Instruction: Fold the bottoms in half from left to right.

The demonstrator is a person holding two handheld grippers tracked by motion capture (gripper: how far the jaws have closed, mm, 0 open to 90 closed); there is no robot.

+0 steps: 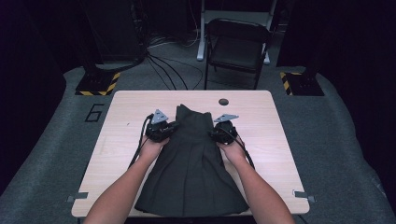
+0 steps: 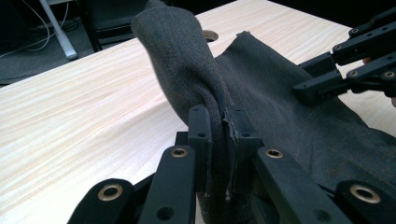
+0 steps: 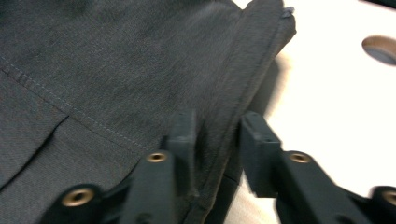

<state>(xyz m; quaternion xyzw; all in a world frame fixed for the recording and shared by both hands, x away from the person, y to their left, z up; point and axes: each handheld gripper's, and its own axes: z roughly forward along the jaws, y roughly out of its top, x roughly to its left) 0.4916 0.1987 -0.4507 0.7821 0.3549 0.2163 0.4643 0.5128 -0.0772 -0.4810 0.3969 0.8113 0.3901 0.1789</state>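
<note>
A dark grey pleated skirt point(image 1: 191, 163) lies lengthwise on the light wooden table point(image 1: 266, 126), waist end far from me. My left gripper point(image 1: 170, 129) is at the waist's left edge. In the left gripper view it point(image 2: 219, 123) is shut on a fold of the skirt point(image 2: 177, 51), which stands up off the table. My right gripper point(image 1: 214, 134) is at the waist's right edge. In the right gripper view its jaws point(image 3: 217, 128) stand apart around the skirt's seam edge point(image 3: 243, 79), the right pad clear of the cloth. The left gripper view shows the right gripper point(image 2: 306, 77) over the fabric.
A round cable hole point(image 1: 223, 101) sits in the table just beyond the skirt. A black folding chair point(image 1: 236, 44) stands behind the table, with cables on the floor and two stand bases marked with yellow-black tape point(image 1: 99, 83). Bare tabletop lies on both sides of the skirt.
</note>
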